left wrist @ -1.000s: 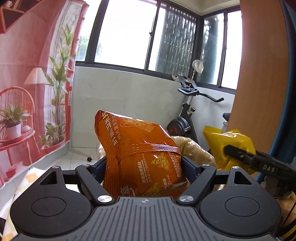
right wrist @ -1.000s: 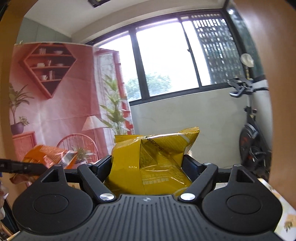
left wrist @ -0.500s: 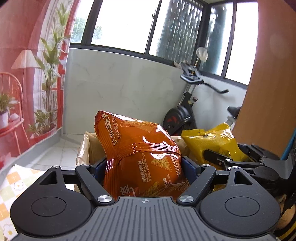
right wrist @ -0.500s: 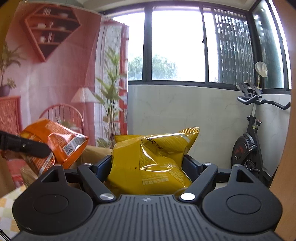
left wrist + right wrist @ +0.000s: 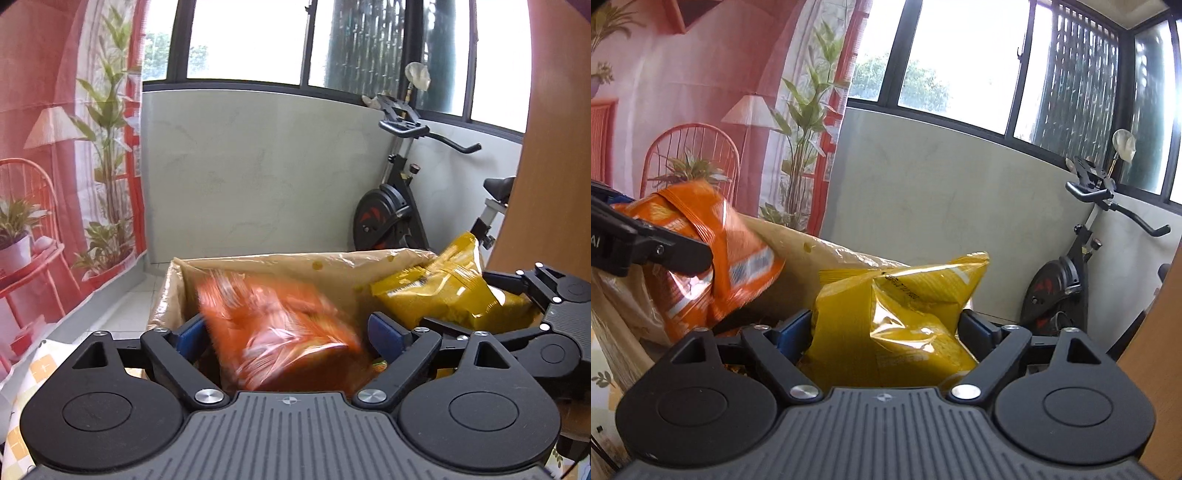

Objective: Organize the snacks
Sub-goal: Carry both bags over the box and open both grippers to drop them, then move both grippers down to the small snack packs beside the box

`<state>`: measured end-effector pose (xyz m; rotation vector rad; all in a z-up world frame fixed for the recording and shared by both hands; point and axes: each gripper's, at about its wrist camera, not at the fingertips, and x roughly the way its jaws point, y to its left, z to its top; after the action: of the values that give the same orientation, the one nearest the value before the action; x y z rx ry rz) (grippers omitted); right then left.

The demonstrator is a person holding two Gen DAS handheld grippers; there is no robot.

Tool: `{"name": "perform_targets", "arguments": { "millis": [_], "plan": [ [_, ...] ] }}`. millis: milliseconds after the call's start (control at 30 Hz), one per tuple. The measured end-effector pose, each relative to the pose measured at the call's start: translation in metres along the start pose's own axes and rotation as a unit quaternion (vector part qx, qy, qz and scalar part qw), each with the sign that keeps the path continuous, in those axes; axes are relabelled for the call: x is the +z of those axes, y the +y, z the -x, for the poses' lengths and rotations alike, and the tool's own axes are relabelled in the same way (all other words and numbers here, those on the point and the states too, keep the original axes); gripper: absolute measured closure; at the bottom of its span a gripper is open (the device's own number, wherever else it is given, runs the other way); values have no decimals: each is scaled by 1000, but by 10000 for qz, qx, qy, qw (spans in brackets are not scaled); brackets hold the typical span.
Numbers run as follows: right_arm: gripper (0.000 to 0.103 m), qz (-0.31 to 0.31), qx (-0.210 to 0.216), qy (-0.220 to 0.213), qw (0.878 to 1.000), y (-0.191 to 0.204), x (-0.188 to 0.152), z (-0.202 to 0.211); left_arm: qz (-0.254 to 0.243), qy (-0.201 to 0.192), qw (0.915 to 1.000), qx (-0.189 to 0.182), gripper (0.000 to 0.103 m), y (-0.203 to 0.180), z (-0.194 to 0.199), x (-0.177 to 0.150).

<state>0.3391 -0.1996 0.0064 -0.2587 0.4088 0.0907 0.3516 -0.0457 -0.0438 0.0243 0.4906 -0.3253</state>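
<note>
yellow snack bag (image 5: 894, 314): a line of small black print is running along the fold below its top seal, seemingly a date or batch code, too small to make out.
yellow snack bag, left wrist view (image 5: 443, 295): a barcode-like strip and fine print are showing on its face, unreadable.
orange snack bag (image 5: 701, 254): white label patches are showing, their print blurring beyond reading.
left gripper (image 5: 646, 240): white letters resembling "AI" are showing at the picture's left edge, cut off.
</note>
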Motion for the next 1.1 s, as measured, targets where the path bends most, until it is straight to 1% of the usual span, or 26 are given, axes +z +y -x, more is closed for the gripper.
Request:
{"name": "perform_targets", "arguments": {
  "millis": [133, 333, 500, 633, 800, 933, 1100],
  "plan": [
    [13, -175, 79, 101, 9998, -3, -2, 5, -20, -53, 10000, 36, 12, 4, 9, 2],
    [10, -548, 198, 121, 9982, -11, 1, 21, 72, -140, 9999, 30, 12, 9, 30, 5],
    [8, -893, 324, 18, 9955, -18, 8, 40, 170, -199, 9997, 15, 12, 12, 49, 3],
    [8, -1283, 473, -134, 9905, -28, 12, 63, 231, -194, 9995, -31, 12, 14, 68, -2],
    [8, -1670, 652, -259, 9835, -34, 8, 95, 165, -176, 9997, -41, 12, 16, 98, -12],
    [8, -1778, 748, -309, 9807, -27, -1, 121, 240, -158, 9996, -70, 12, 24, 123, -25],
    [8, -1790, 827, -384, 9796, -10, -22, 155, 435, -248, 9987, -105, 12, 34, 155, -49]
  ]
}}
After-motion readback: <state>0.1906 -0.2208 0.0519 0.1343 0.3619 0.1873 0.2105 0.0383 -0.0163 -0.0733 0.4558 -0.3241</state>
